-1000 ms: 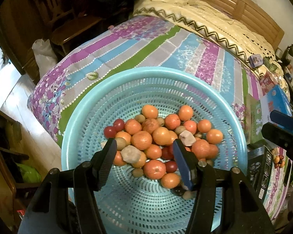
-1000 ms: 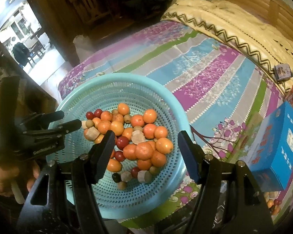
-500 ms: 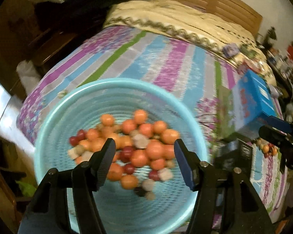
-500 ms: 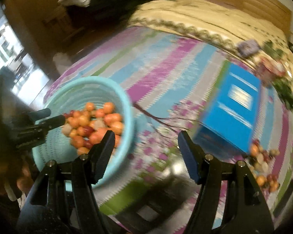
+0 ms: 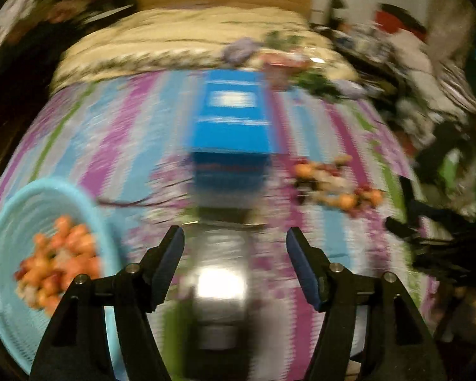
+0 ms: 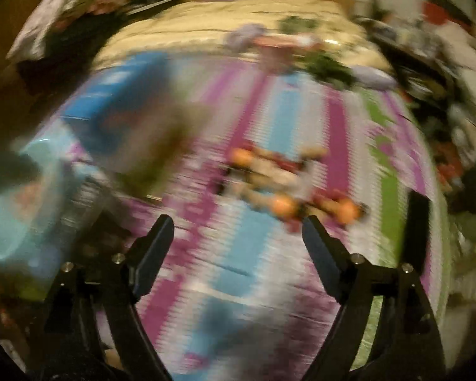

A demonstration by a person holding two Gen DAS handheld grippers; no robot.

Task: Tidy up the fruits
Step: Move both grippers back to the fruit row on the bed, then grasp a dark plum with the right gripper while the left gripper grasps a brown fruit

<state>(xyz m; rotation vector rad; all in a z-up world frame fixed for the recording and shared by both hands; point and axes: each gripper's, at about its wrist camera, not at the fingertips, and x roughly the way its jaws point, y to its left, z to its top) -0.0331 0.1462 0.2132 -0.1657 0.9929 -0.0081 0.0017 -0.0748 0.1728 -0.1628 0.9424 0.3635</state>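
Both views are motion-blurred. A light blue perforated basket [image 5: 6, 222] holding several orange and red fruits [image 5: 60, 263] sits at the far left of the left wrist view. A loose pile of fruits [image 5: 333, 184] lies on the striped bedspread to the right; it also shows in the right wrist view [image 6: 288, 184]. My left gripper [image 5: 234, 254] is open and empty above the bedspread. My right gripper [image 6: 238, 238] is open and empty, just short of the loose pile. The basket [image 6: 3, 222] is a blur at that view's left edge.
A blue box [image 5: 231, 120] lies on the purple, blue and green striped bedspread [image 5: 127, 127], with a dark shiny object [image 5: 220, 273] in front of it. A cream blanket [image 5: 174, 41] and wooden headboard lie beyond. Clutter lines the right side [image 5: 412, 63].
Both grippers have swung fast to the right, away from the basket toward the blue box and the loose fruit pile. Both jaws have stayed open and empty.
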